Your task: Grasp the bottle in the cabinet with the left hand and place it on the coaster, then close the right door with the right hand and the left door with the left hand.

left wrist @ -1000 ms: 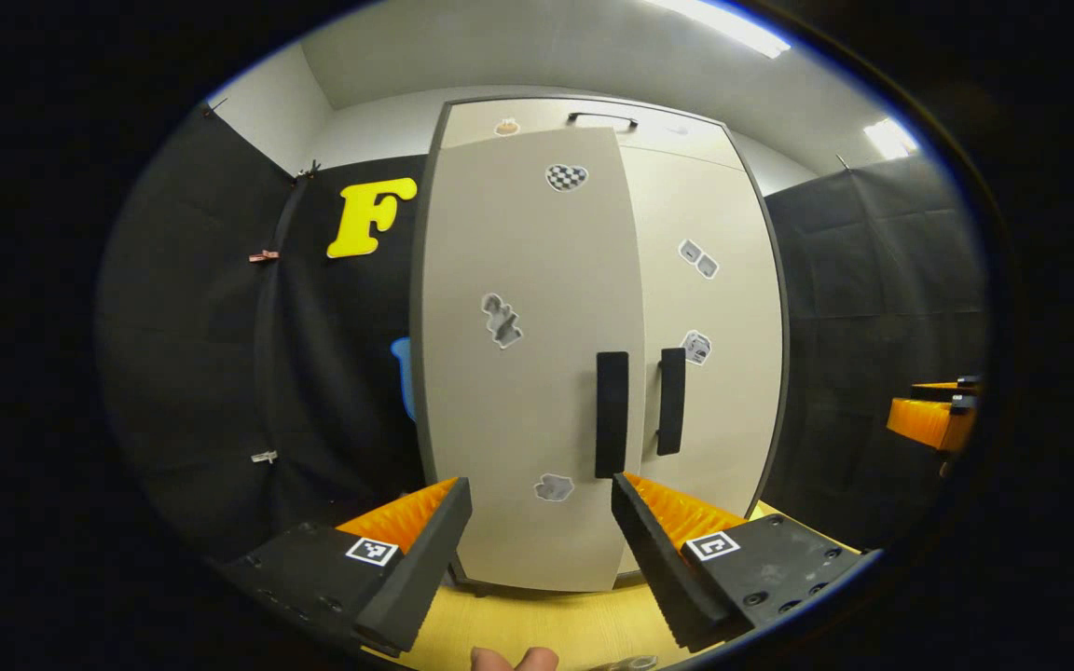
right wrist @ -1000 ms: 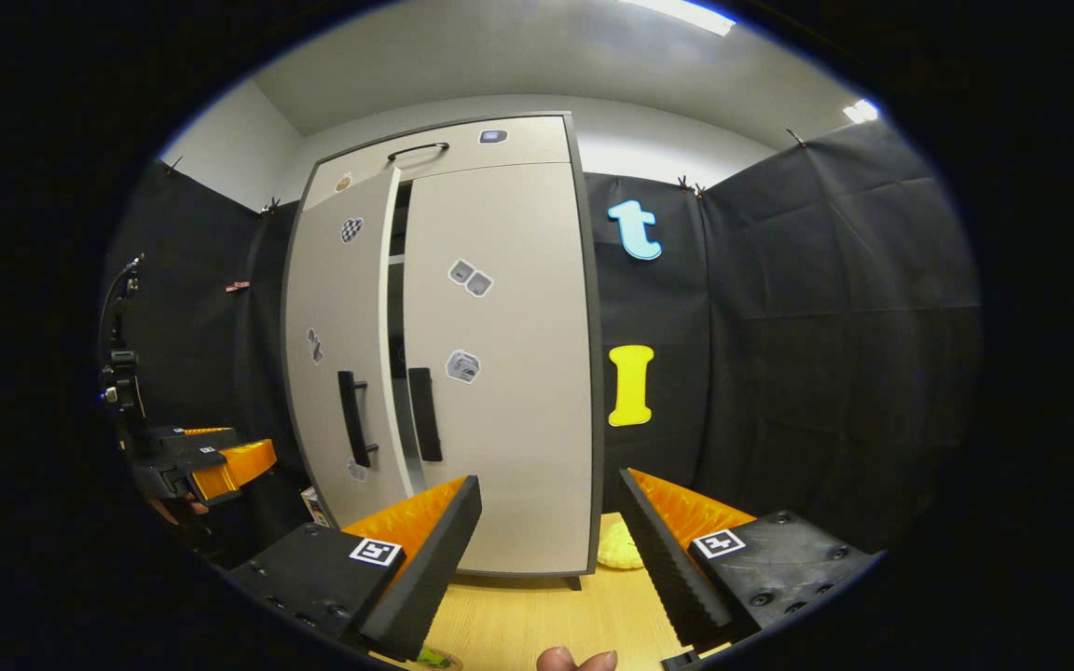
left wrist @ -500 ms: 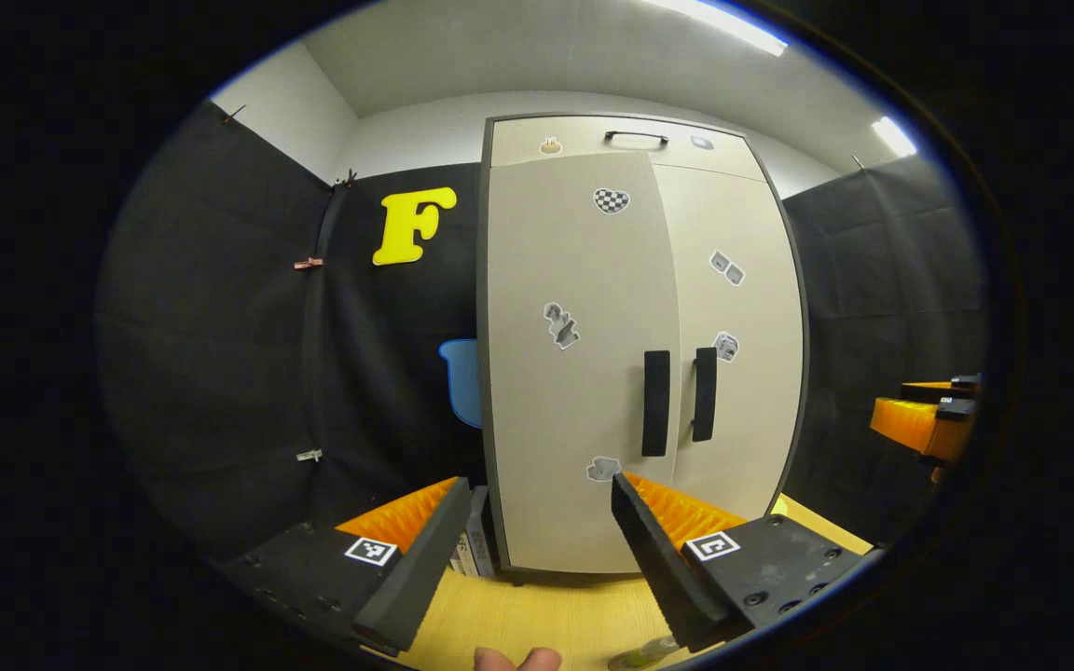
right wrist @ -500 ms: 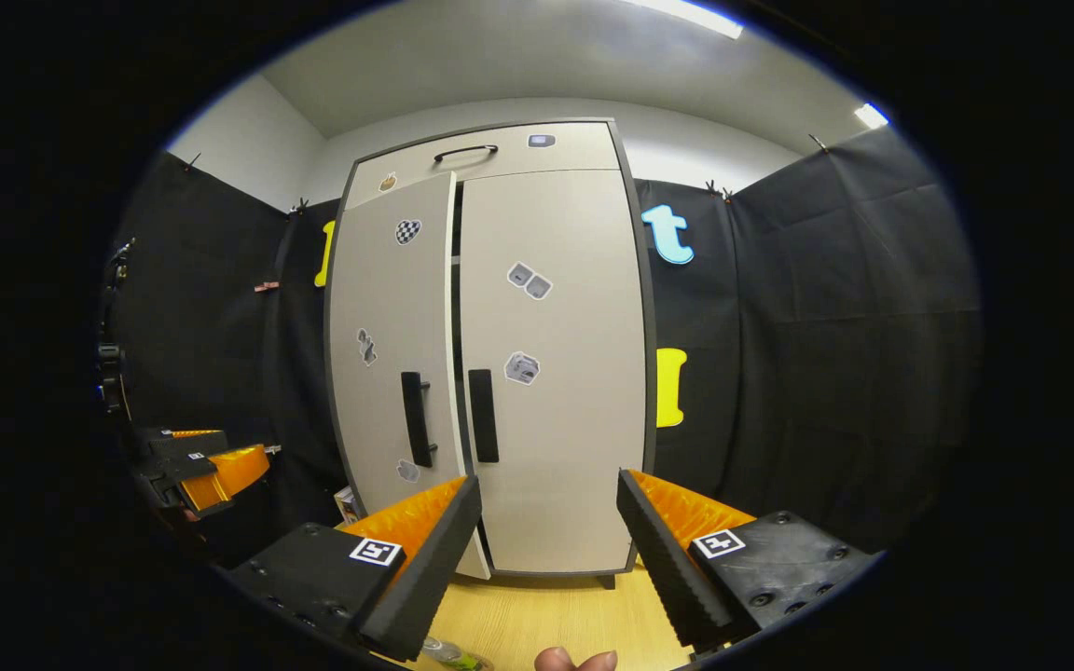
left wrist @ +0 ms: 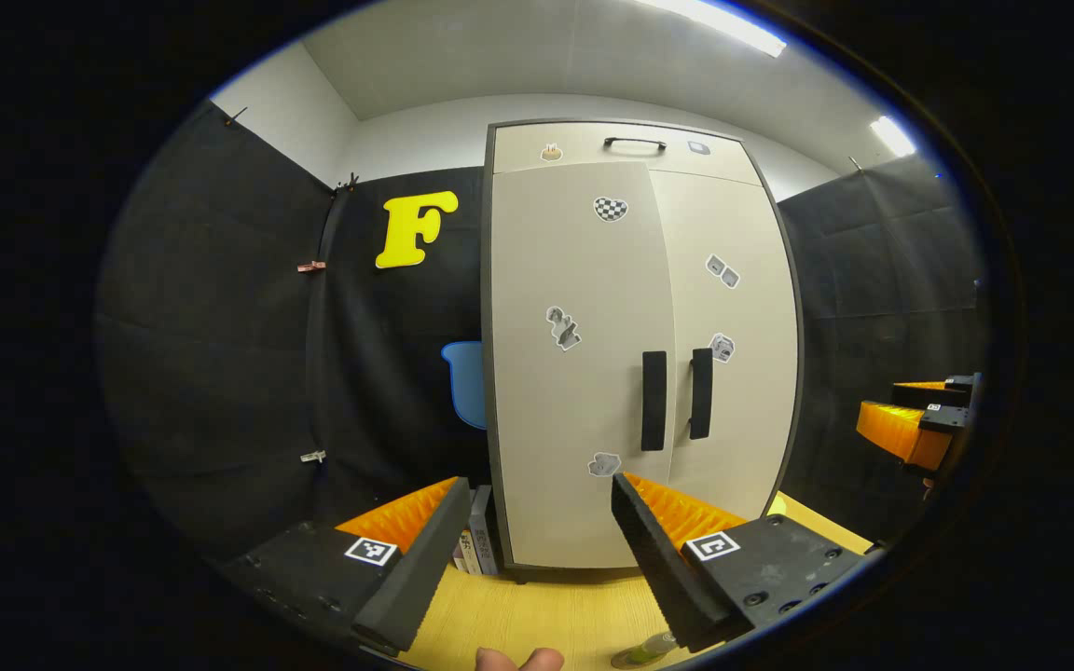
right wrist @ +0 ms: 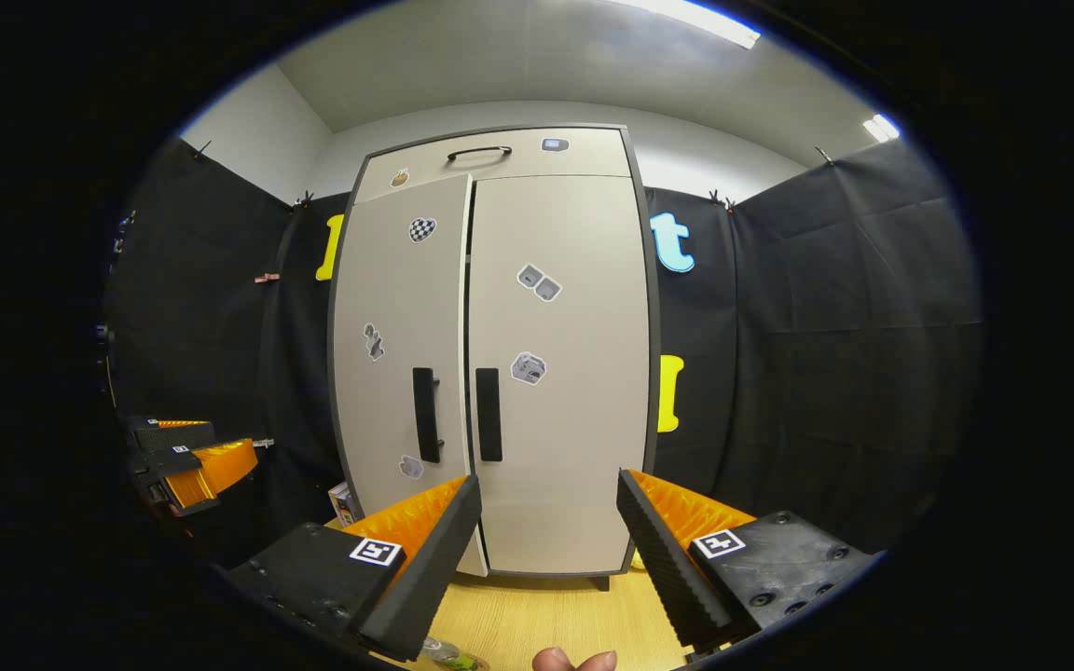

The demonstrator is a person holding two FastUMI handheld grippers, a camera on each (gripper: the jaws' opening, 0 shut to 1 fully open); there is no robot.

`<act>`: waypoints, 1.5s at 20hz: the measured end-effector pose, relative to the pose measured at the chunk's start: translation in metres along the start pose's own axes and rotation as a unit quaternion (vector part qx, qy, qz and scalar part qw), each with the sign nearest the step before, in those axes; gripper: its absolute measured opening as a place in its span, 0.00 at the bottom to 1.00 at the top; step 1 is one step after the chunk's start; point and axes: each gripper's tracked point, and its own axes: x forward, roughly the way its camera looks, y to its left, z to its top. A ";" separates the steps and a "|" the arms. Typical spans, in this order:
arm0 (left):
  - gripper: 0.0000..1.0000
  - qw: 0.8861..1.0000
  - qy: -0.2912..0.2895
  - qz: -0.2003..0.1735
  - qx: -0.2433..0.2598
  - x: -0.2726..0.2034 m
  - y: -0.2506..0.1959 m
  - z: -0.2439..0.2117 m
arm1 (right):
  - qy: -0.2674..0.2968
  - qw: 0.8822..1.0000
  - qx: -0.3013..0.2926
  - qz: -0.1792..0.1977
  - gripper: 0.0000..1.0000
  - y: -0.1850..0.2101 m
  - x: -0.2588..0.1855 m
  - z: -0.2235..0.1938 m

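The beige cabinet (left wrist: 612, 149) stands ahead with its right door (right wrist: 565, 373) shut. Its left door (right wrist: 397, 373) is almost flush, with a thin dark gap at the meeting edge. Two black handles (left wrist: 654, 401) sit side by side. My left gripper (left wrist: 537, 499) is open and empty, a short way off the left door. My right gripper (right wrist: 546, 494) is open and empty in front of the right door. The clear bottle (left wrist: 646, 650) with a greenish part peeks out at the bottom edge, and the bottle (right wrist: 448, 655) sits below my right gripper's left finger.
The cabinet stands on a light wooden table (left wrist: 546, 615). Some books (left wrist: 476, 545) lean beside the cabinet's left foot. The right gripper (left wrist: 910, 433) shows at the far right of the left gripper view, and the left gripper (right wrist: 192, 461) at the far left of the right gripper view. A thumb (right wrist: 574, 660) shows at the bottom.
The left door has swung from ajar to nearly flush with the right one. Both grippers have drawn back from the cabinet, still open.
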 end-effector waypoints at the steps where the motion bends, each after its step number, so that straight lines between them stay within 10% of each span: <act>1: 0.97 1.000 0.000 -0.001 0.001 0.000 0.000 0.000 | 0.000 1.000 0.001 -0.001 0.97 0.000 -0.001 0.001; 30: 0.97 1.000 -0.007 -0.015 0.007 -0.002 0.000 -0.002 | 0.000 1.000 0.000 -0.002 0.97 -0.001 -0.008 0.005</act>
